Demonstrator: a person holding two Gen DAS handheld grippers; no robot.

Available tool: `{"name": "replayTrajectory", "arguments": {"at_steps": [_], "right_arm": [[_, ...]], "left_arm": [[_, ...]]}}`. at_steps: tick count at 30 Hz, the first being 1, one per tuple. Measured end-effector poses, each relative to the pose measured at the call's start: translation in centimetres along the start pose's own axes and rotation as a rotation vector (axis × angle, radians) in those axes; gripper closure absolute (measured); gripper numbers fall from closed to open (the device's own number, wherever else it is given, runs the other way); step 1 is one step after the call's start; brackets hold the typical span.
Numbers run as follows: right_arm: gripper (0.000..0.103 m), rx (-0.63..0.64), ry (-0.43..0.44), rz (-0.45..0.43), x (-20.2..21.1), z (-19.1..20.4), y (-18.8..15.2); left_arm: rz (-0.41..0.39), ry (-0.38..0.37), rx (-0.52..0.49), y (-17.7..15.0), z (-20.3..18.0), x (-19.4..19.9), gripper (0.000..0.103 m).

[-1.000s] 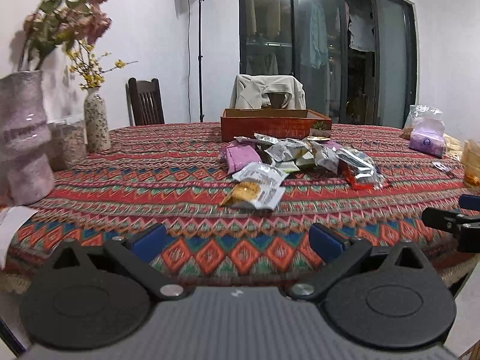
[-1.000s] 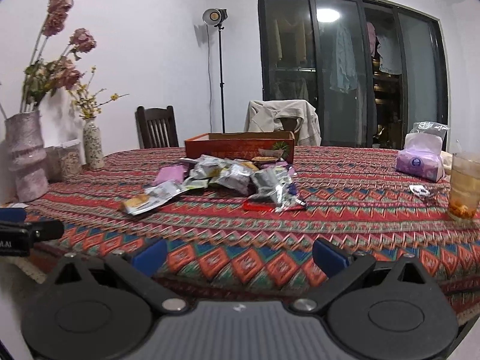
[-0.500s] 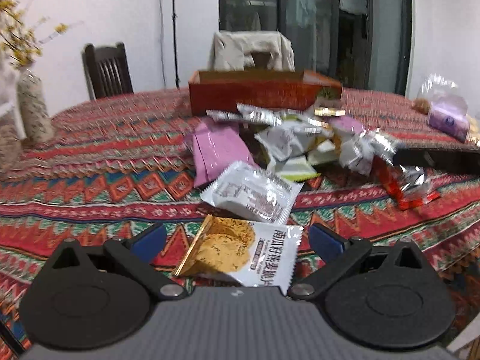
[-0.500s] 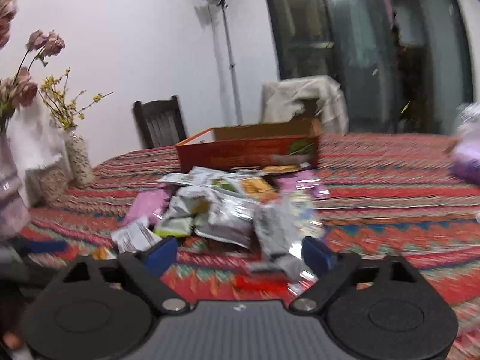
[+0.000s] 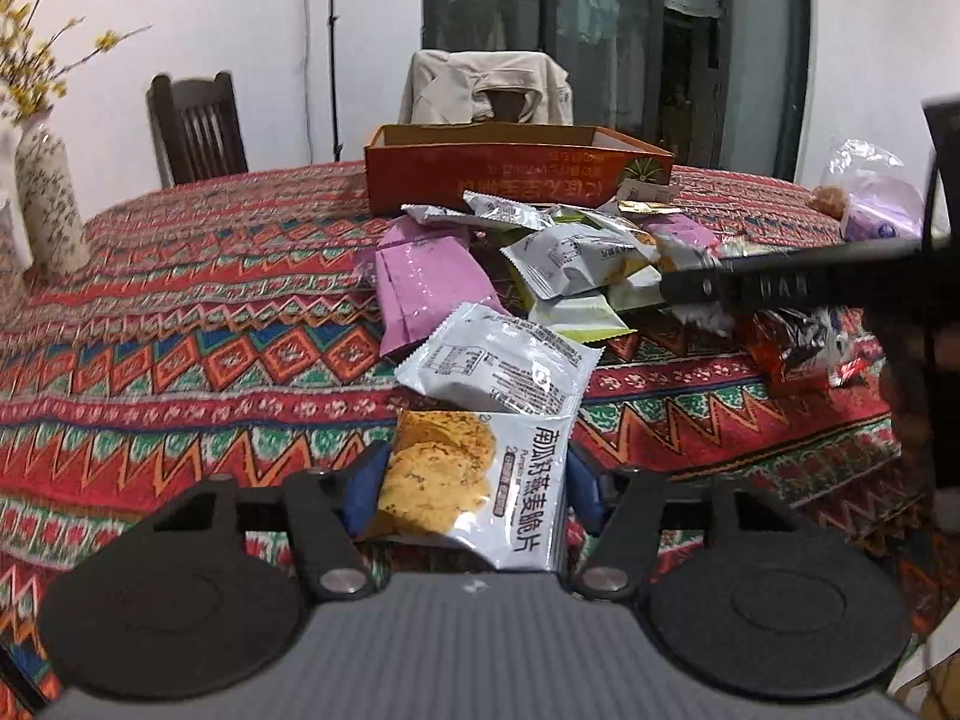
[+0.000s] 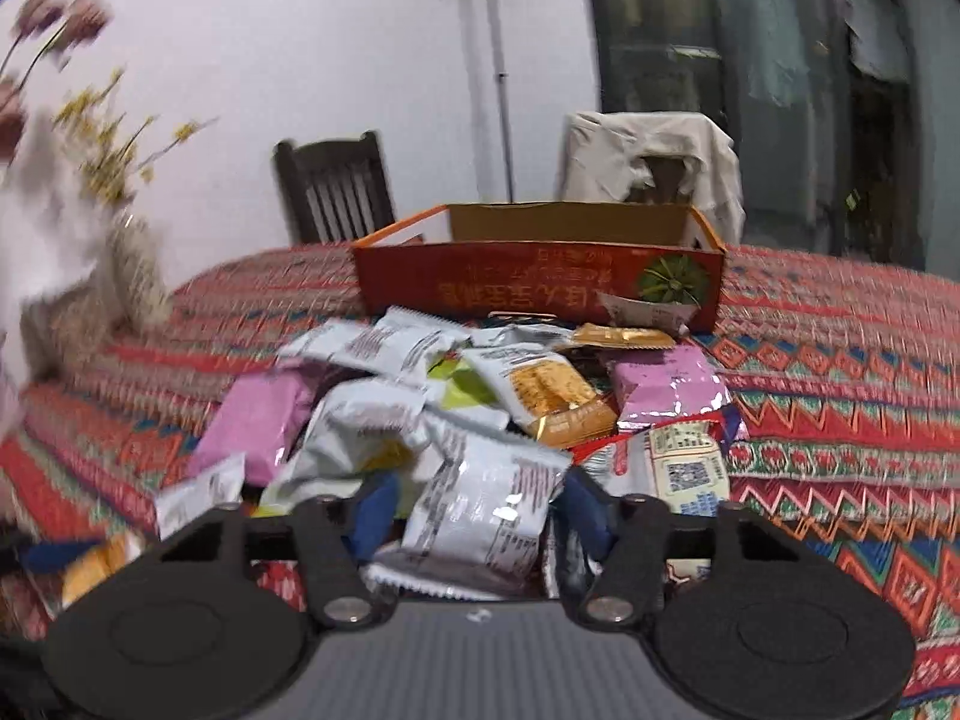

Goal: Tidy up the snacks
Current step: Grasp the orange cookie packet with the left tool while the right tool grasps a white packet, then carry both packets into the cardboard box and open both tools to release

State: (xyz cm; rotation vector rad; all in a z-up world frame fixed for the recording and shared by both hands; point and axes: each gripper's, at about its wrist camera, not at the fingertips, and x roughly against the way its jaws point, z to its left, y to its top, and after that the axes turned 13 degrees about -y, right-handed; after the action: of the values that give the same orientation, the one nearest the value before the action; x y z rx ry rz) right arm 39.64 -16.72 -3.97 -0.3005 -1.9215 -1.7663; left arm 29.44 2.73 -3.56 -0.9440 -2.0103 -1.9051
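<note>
Left gripper (image 5: 474, 474) – fingers closed on pumpkin-oat crisp packet (image 5: 474, 480), nearest edge of snack pile (image 5: 558, 276). Right gripper (image 6: 480, 504) – fingers clamp silver packet (image 6: 486, 516) at pile's near side. Orange box (image 6: 540, 288) stands just behind pile on patterned tablecloth (image 5: 180, 360).

White wall (image 5: 270, 30), dark chair (image 5: 198, 126), glass doors (image 5: 600, 30).

On the silver foil cracker packet with the golden biscuit picture (image 5: 474, 483), big dark characters read 南瓜籽燕麦脆片, with small "Pumpkin" lettering beside them. The orange cardboard box (image 5: 516, 177) carries yellow characters upside down, unreadable. A white wrapper (image 6: 687, 468) shows a QR code.
</note>
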Motion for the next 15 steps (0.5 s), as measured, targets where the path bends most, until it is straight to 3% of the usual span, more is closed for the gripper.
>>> {"name": "replayTrajectory", "arguments": {"at_steps": [6, 10, 15], "right_arm": [[0.058, 0.170, 0.034, -0.046, 2.8, 1.8, -1.3], [0.062, 0.268, 0.135, -0.020, 4.8, 2.3, -3.1], [0.062, 0.195, 0.166, 0.007, 7.9, -0.6, -4.5]], "left_arm": [[-0.035, 0.059, 0.045, 0.3, -0.9, 2.7, 0.046], [-0.071, 0.089, 0.083, 1.8, -2.1, 3.6, 0.046], [-0.098, 0.045, 0.054, 5.5, -4.6, 2.3, 0.046]]}}
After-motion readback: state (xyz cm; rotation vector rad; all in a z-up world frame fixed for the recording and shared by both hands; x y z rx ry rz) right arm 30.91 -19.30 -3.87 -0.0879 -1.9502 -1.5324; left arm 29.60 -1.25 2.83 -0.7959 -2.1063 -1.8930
